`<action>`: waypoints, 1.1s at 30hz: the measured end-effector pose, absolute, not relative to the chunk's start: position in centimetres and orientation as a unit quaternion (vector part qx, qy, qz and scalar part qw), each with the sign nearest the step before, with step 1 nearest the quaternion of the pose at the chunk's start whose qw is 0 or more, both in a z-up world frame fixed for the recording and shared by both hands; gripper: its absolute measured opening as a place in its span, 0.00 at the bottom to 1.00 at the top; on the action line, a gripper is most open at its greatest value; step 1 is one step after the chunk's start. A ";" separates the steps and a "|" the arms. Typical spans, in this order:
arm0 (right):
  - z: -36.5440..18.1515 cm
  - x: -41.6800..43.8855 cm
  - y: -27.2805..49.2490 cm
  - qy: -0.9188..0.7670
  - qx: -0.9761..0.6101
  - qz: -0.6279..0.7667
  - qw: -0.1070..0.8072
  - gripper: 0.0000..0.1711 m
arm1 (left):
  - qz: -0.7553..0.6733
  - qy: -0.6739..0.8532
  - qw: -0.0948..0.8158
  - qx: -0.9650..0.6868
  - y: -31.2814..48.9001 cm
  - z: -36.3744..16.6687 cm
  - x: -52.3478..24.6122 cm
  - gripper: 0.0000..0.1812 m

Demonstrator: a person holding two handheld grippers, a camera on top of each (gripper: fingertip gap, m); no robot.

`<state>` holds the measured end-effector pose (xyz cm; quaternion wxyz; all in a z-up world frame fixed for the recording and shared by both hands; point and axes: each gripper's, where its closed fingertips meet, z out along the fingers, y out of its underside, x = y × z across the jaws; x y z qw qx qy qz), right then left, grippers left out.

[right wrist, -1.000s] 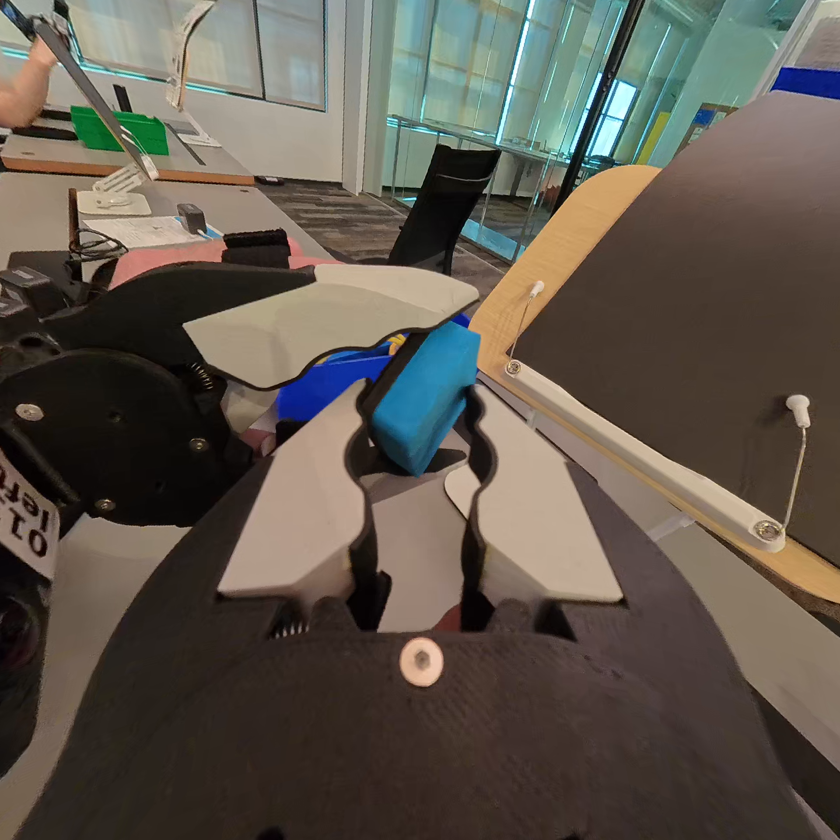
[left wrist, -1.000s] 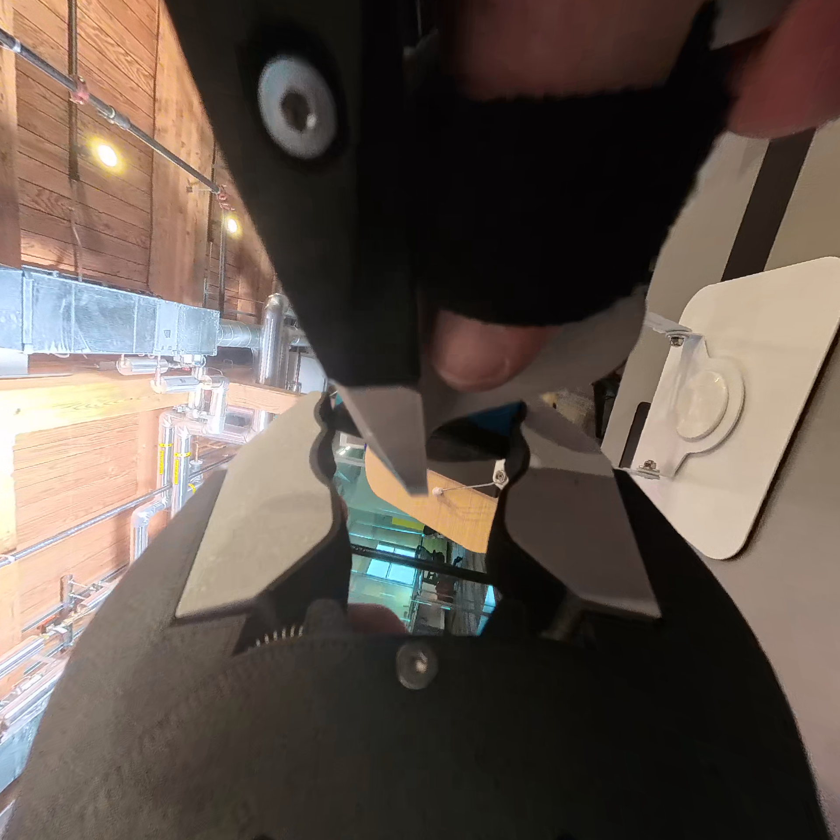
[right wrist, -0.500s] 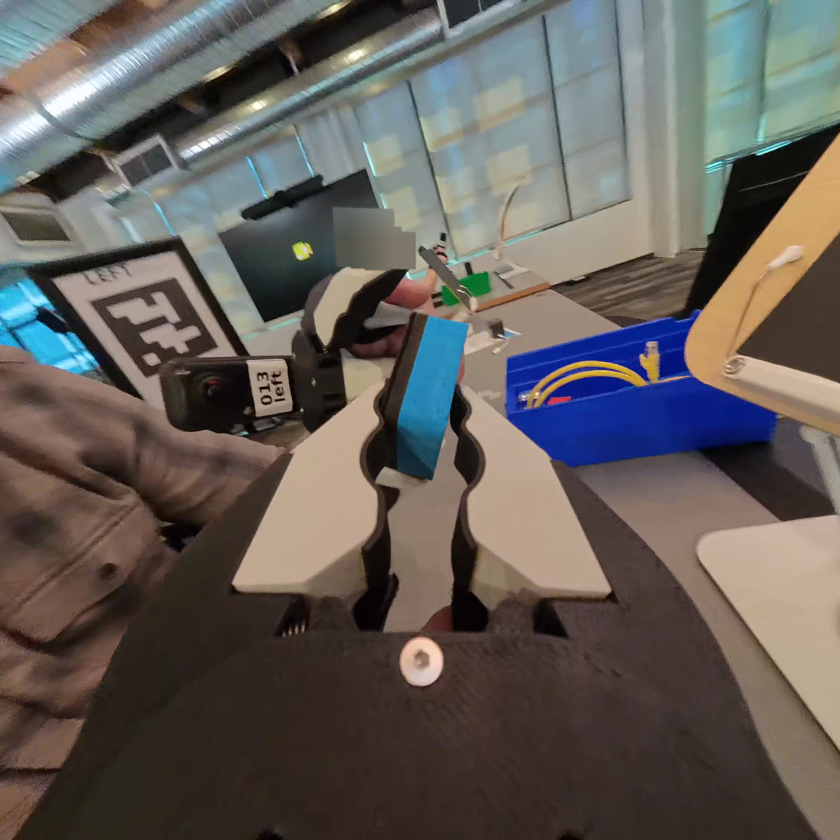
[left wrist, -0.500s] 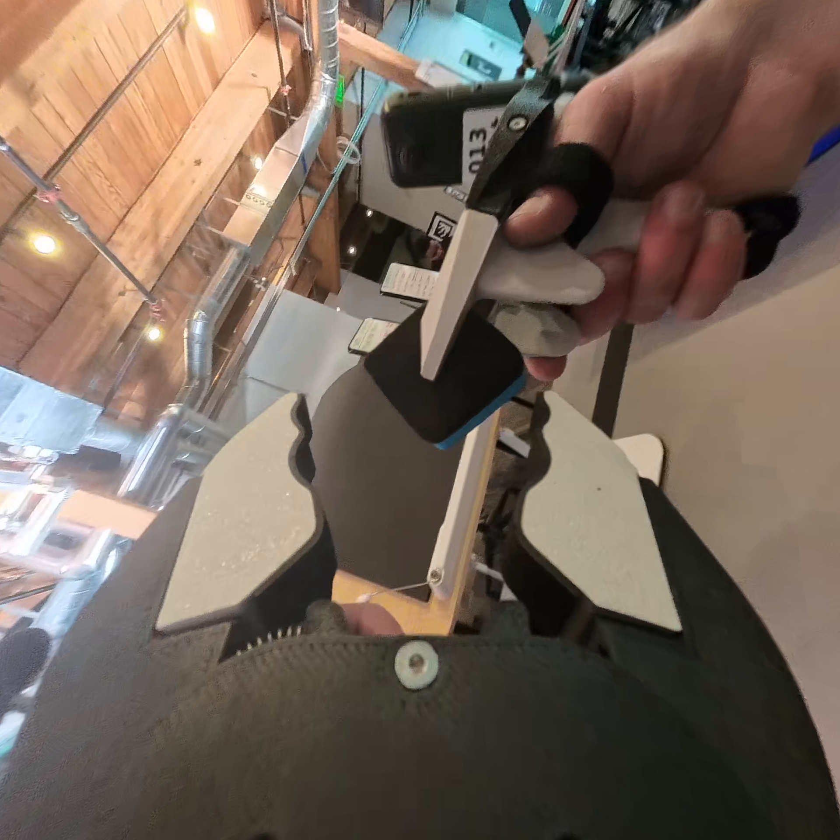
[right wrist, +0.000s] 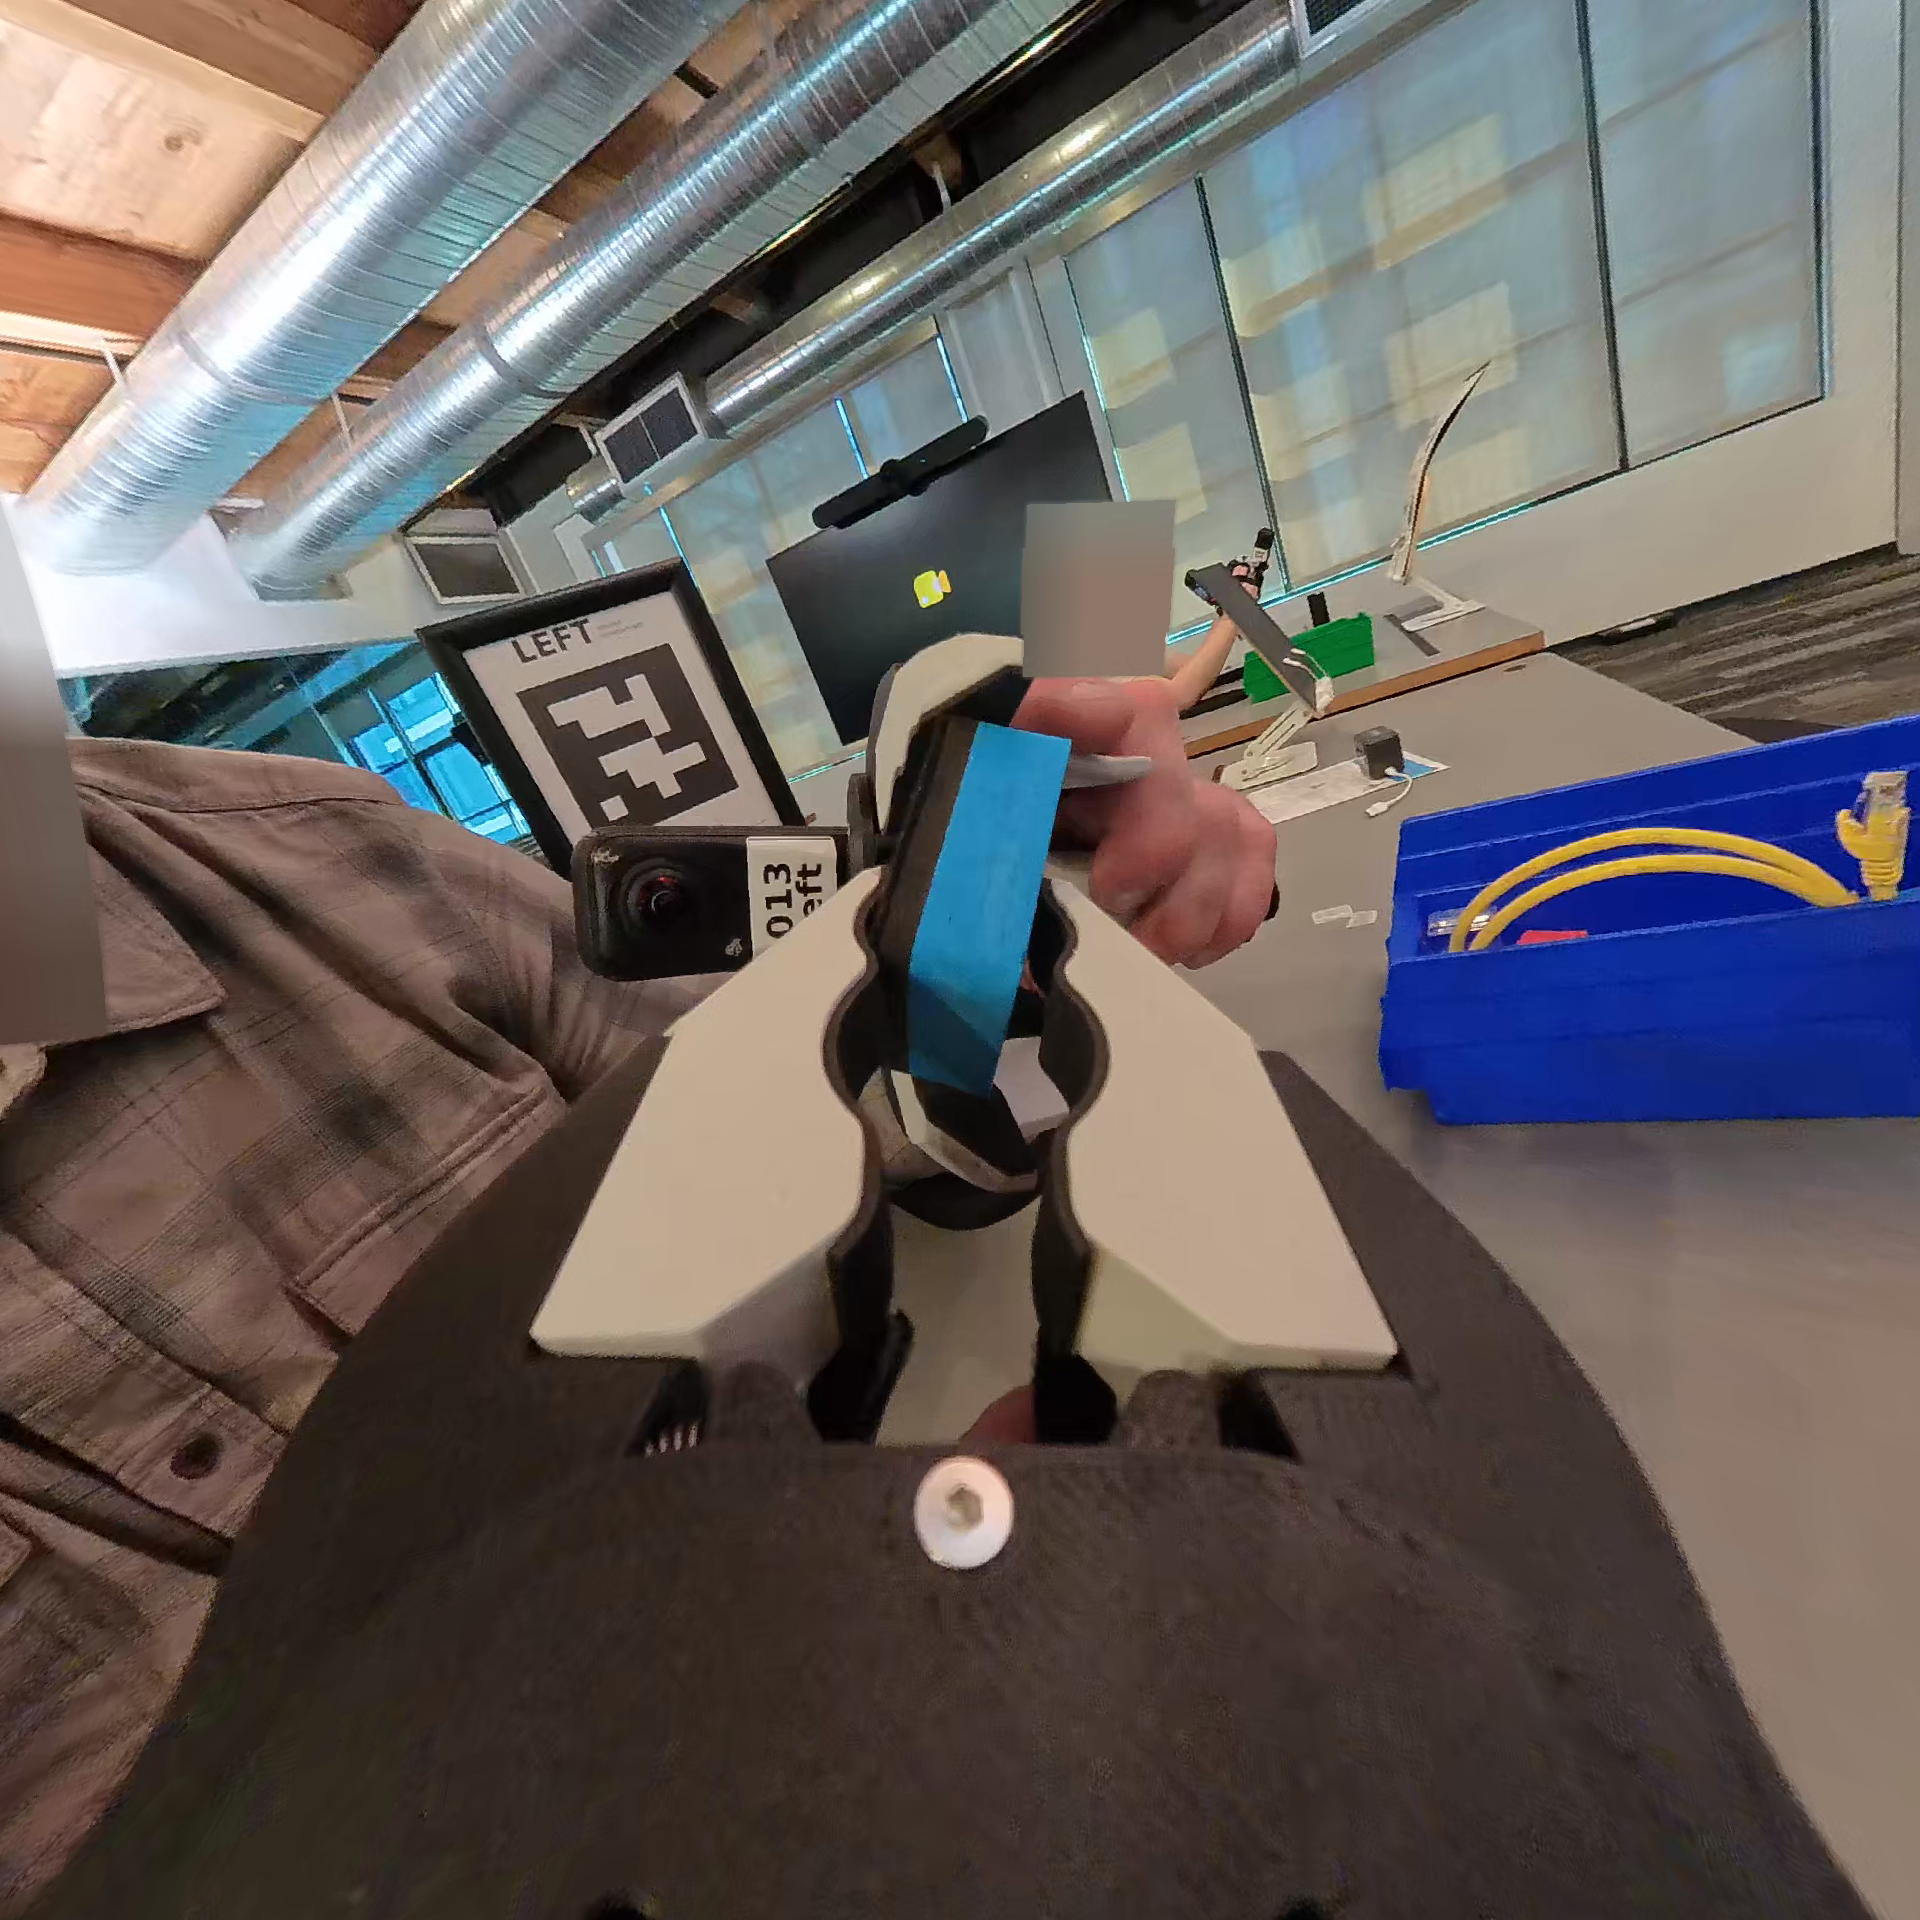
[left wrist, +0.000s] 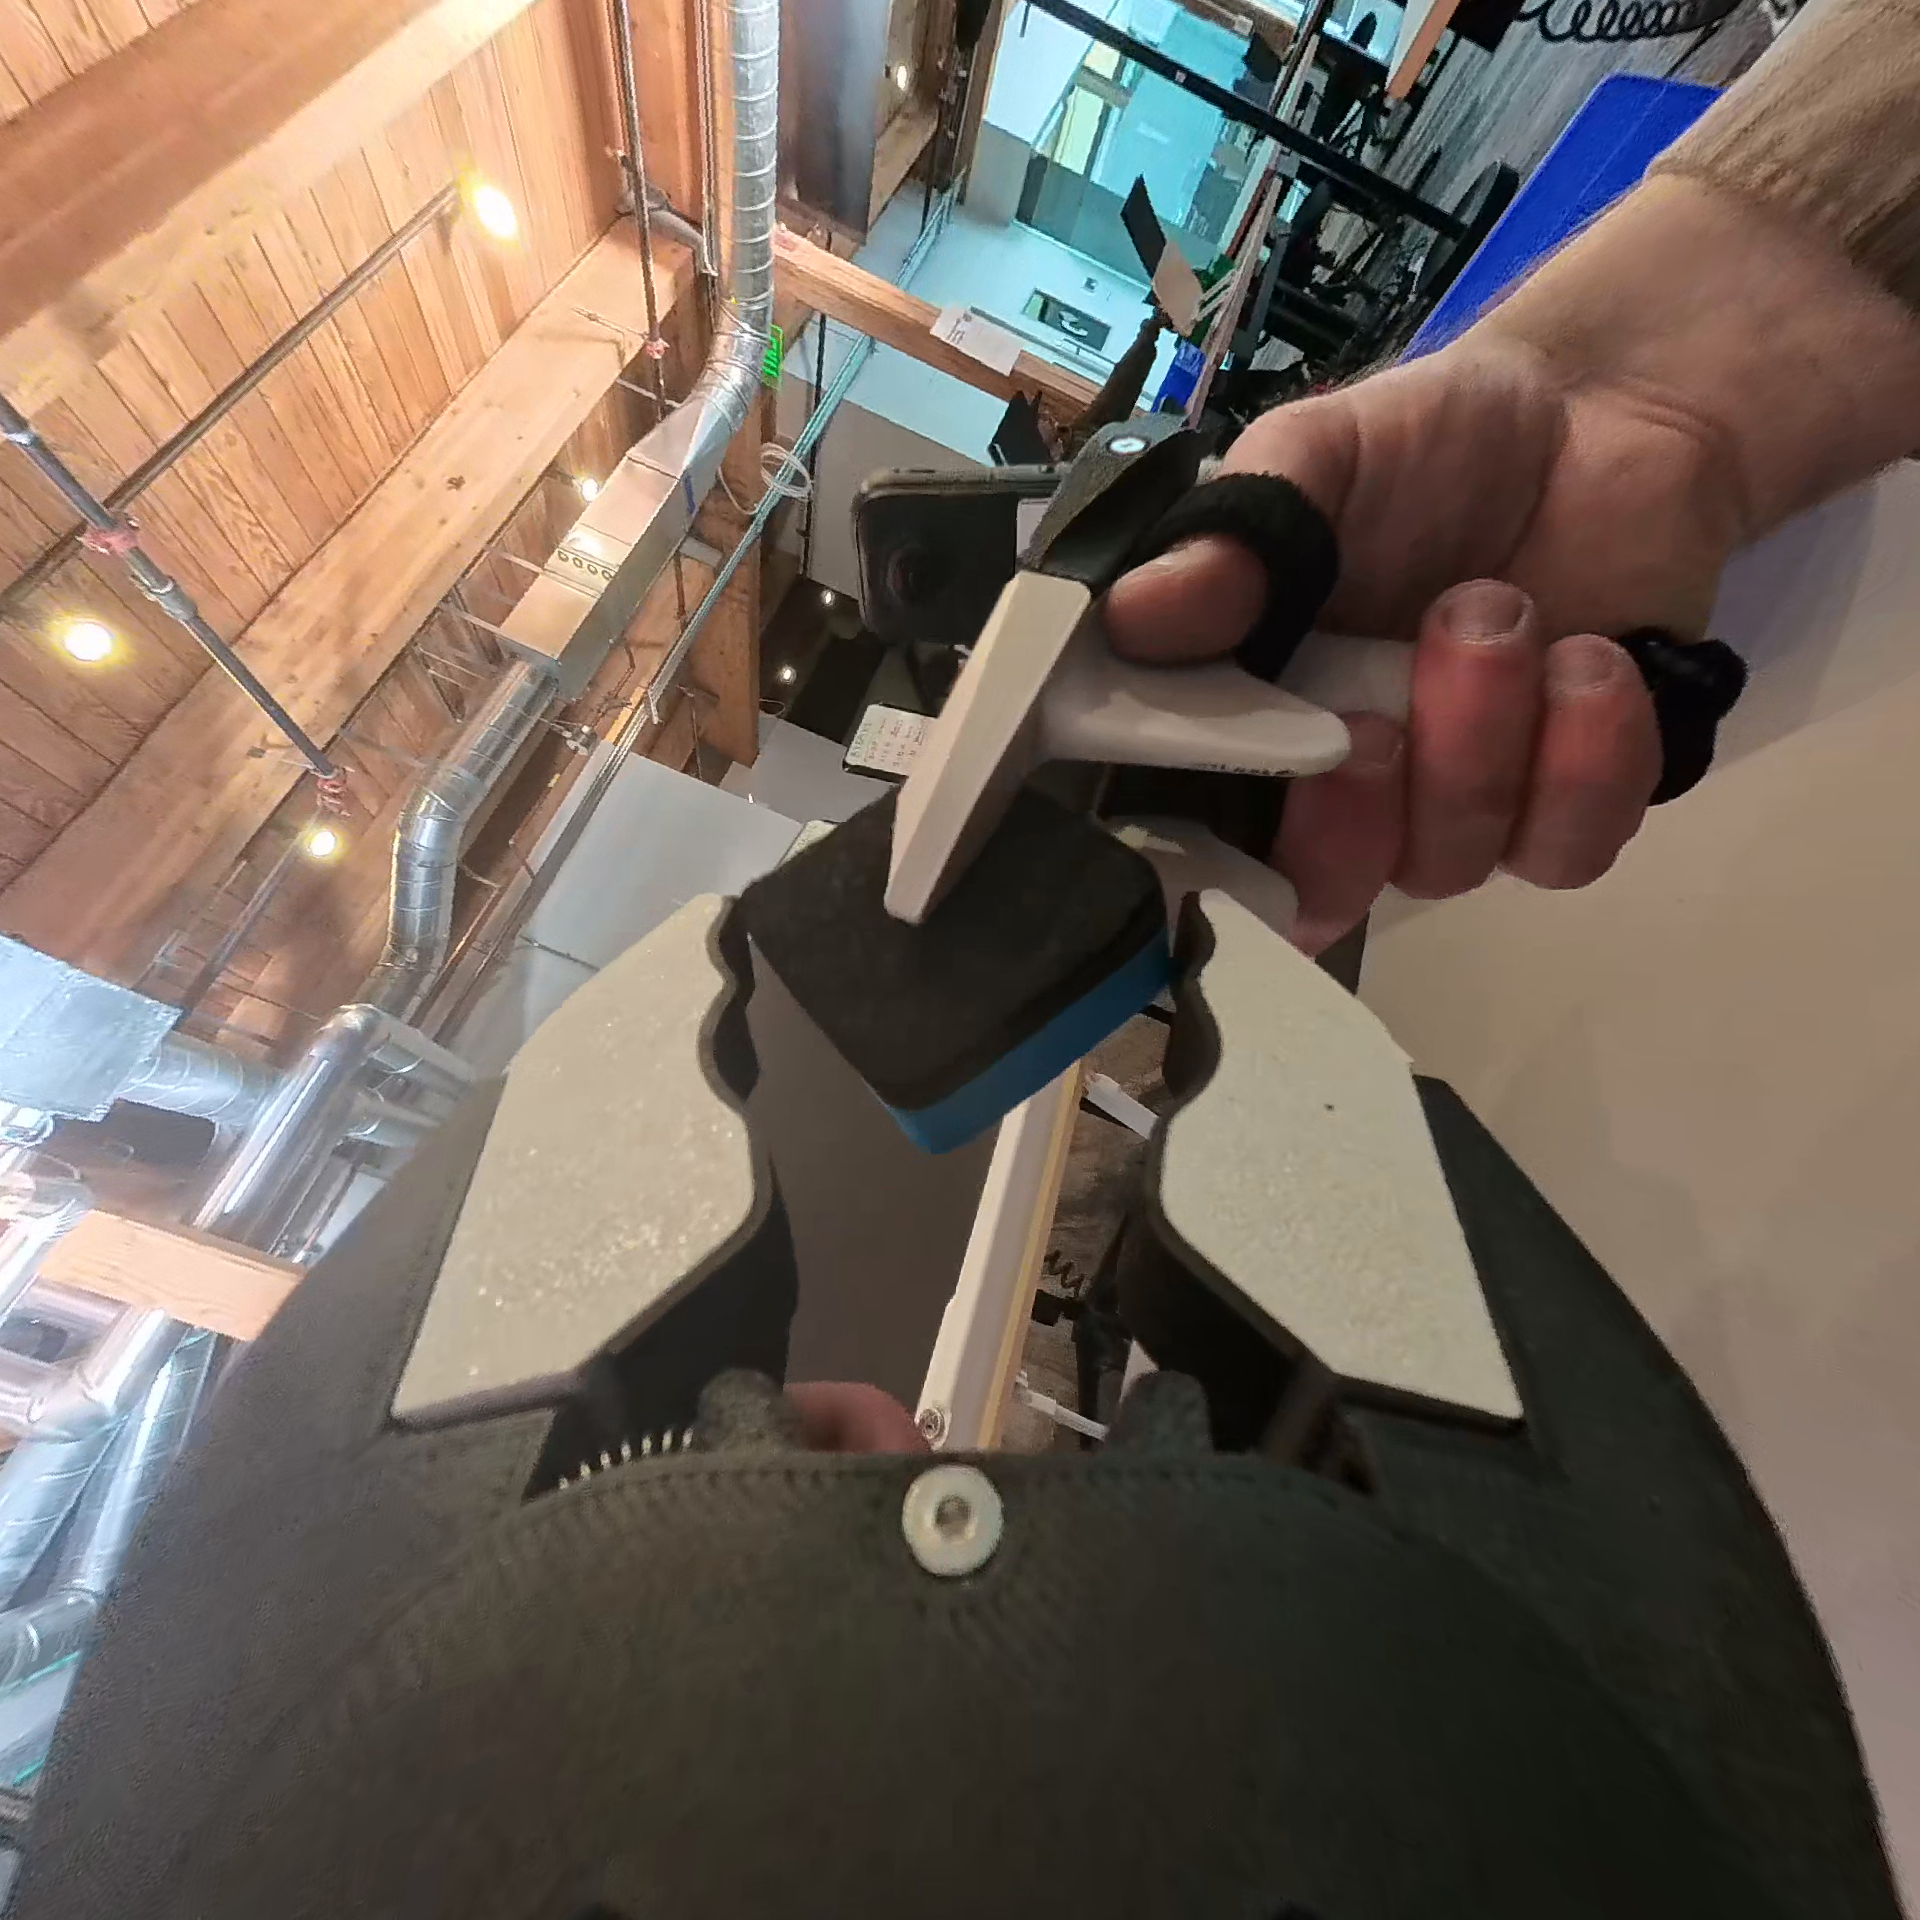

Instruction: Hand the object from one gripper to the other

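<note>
The object is a flat block with a blue body and a black felt face [right wrist: 977,914]. My right gripper [right wrist: 961,899] is shut on it and holds it upright in the air. In the left wrist view the block [left wrist: 956,987] sits between the tips of my left gripper [left wrist: 956,925], which is wide open, with gaps on both sides. One finger [left wrist: 977,748] of the right gripper presses on the black face, held by a hand [left wrist: 1507,623]. In the right wrist view, the left gripper's fingers [right wrist: 935,675] show above and below the block.
A blue bin [right wrist: 1662,1018] with yellow cables stands on the grey table [right wrist: 1558,1299] to the right. A framed marker board [right wrist: 623,717] and a dark monitor [right wrist: 935,582] stand behind. A person's plaid shirt [right wrist: 260,1039] fills the left side. Both grippers' tips are close together, under 4 cm apart.
Both grippers have tilted upward. The right gripper, still shut on the block, has brought it between the left gripper's open fingers. The left gripper has stayed open.
</note>
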<state>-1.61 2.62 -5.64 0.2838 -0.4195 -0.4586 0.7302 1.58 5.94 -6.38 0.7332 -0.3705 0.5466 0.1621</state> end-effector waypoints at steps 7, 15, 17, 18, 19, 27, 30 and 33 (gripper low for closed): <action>-5.7 -1.6 2.4 -0.457 -0.413 0.738 0.276 0.13 | 0.154 0.544 0.742 -0.361 5.6 -6.2 1.9 0.42; -5.5 -1.7 2.7 -0.445 -0.414 0.744 0.276 0.13 | 0.152 0.539 0.744 -0.364 5.8 -6.1 1.7 0.41; -5.6 -1.9 3.1 -0.442 -0.424 0.736 0.287 0.19 | 0.155 0.538 0.744 -0.364 5.8 -6.0 1.6 0.41; -5.7 -2.0 3.3 -0.442 -0.430 0.732 0.292 0.22 | 0.159 0.536 0.745 -0.364 5.8 -5.9 1.5 0.41; -5.8 -2.1 3.6 -0.440 -0.436 0.726 0.298 0.24 | 0.164 0.534 0.745 -0.365 5.9 -5.8 1.4 0.41; -6.5 -2.6 7.2 -0.472 -0.536 0.533 0.453 0.39 | 0.293 0.492 0.704 -0.419 9.4 -5.5 -2.1 0.41; -7.0 -3.3 7.3 -0.490 -0.564 0.467 0.473 0.44 | 0.352 0.492 0.674 -0.425 10.2 -5.8 -2.9 0.40; -7.9 -4.0 8.1 -0.483 -0.595 0.419 0.488 0.45 | 0.379 0.507 0.649 -0.422 10.4 -6.7 -2.4 0.40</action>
